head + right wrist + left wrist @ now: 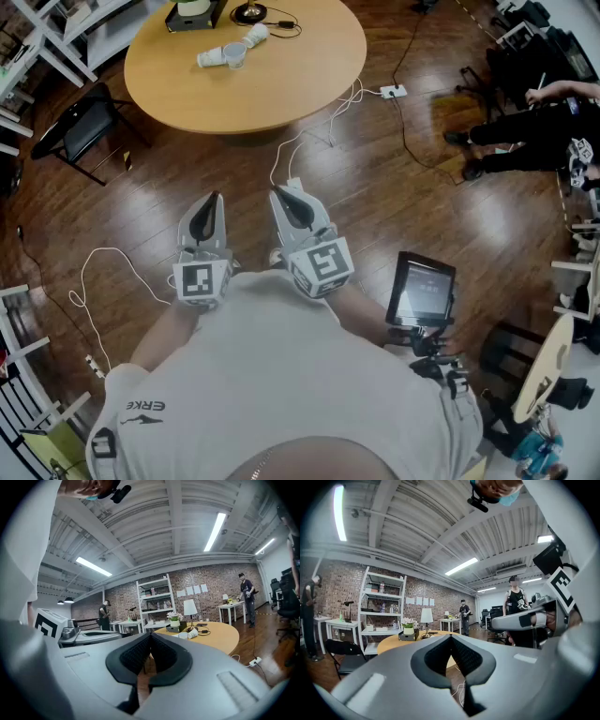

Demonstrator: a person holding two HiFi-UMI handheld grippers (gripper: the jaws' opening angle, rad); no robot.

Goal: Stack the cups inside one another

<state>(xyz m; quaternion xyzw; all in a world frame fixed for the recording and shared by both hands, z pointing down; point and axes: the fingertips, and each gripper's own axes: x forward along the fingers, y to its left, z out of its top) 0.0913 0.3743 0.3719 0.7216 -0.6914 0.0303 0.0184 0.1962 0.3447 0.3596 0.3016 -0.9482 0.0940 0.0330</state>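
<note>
**Both grippers clenched and empty, cups lying on the round worktop**

The left gripper (214, 199) is clenched: in the left gripper view its two dark pads meet at the tips (451, 637), with nothing between them. The right gripper (284, 194) is clenched in the same way, its pads pressed together (150, 635) on nothing. In the head view the two grippers sit side by side, close to the person's body. Each has its marker cube towards the person, and both point towards the worktop over the dark wooden floor (169, 178). A white cable (309, 141) trails across the floor just ahead of them to a power strip (393, 91).

The cups (228, 52) are well apart from both grippers. They form a small white cluster on the far left part of the round wooden worktop (281, 80), and at least two lie on their sides, not nested. The right gripper view shows them (188, 634) near the worktop's near edge. Just beyond them stand a lamp (248, 12) and a dark tray (195, 15) with a potted plant. A black chair (82, 122) stands to the left of the worktop, and a tablet screen (424, 291) sits to the person's right.
</note>
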